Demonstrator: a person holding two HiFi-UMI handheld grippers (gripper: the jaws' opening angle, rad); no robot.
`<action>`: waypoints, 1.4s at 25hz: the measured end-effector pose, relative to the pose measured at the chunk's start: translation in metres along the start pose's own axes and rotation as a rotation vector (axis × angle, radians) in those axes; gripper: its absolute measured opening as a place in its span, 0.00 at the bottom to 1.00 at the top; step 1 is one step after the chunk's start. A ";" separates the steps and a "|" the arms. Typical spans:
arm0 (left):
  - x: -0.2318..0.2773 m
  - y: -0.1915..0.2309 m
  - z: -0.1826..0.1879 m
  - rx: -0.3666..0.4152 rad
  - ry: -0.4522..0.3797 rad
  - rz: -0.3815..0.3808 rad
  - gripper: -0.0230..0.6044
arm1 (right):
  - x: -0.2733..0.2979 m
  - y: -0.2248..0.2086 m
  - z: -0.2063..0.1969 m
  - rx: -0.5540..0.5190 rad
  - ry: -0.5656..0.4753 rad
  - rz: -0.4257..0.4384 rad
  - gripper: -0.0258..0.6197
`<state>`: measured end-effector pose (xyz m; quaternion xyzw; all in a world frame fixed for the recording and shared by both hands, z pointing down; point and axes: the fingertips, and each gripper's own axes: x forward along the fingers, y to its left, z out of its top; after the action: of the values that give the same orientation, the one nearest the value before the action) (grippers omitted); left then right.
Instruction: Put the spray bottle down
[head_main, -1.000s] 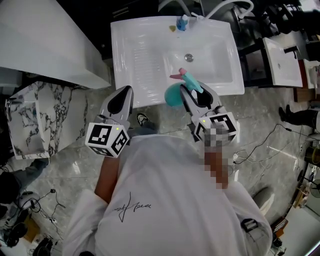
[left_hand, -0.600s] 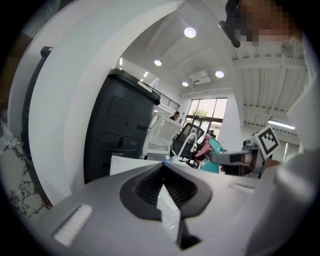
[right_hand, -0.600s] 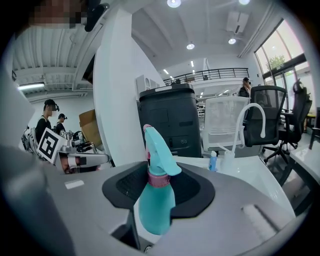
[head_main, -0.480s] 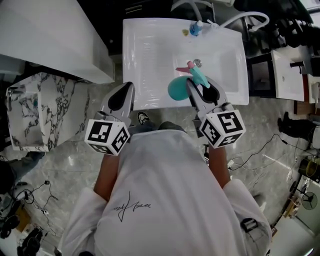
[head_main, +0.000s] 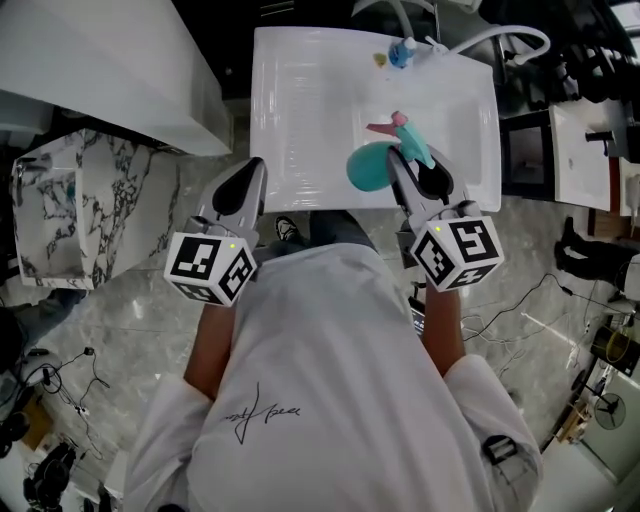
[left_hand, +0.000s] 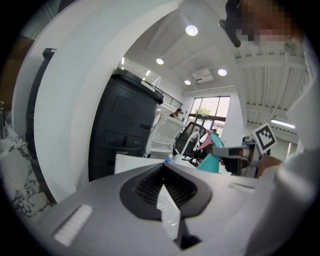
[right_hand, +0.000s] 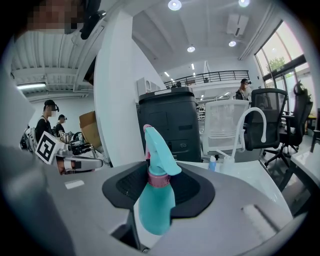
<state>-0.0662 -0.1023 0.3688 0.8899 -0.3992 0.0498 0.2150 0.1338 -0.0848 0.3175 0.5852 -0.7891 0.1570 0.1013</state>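
A teal spray bottle (head_main: 368, 166) with a pink trigger and collar hangs over the front part of the white washbasin (head_main: 300, 100). My right gripper (head_main: 407, 160) is shut on it. In the right gripper view the bottle (right_hand: 156, 200) stands upright with its neck between the dark pads (right_hand: 192, 187). My left gripper (head_main: 250, 172) is over the basin's front edge, to the left of the bottle. It is shut and holds nothing. In the left gripper view its pads (left_hand: 150, 185) meet at the tips, and the bottle (left_hand: 210, 161) shows off to the right.
A small blue-capped bottle (head_main: 402, 52) and a white arched faucet (head_main: 500, 35) stand at the basin's back edge. A marble-patterned block (head_main: 60, 210) and a white slab (head_main: 90, 70) lie to the left. A second sink (head_main: 590, 150) and floor cables (head_main: 520, 290) are to the right.
Both grippers have moved a little forward over the basin's front edge. The bottle stays gripped in the right one and now hangs further over the bowl.
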 end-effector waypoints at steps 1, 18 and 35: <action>0.000 0.000 0.000 -0.003 -0.003 0.002 0.10 | 0.001 -0.001 0.001 0.001 -0.004 0.003 0.25; 0.018 0.005 0.011 -0.007 -0.015 0.033 0.10 | 0.034 -0.020 0.027 -0.012 -0.045 0.052 0.25; 0.023 0.022 0.010 -0.031 0.002 0.082 0.10 | 0.067 -0.021 0.034 -0.046 -0.006 0.144 0.25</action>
<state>-0.0676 -0.1350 0.3728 0.8693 -0.4358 0.0533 0.2271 0.1348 -0.1622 0.3112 0.5248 -0.8329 0.1440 0.1009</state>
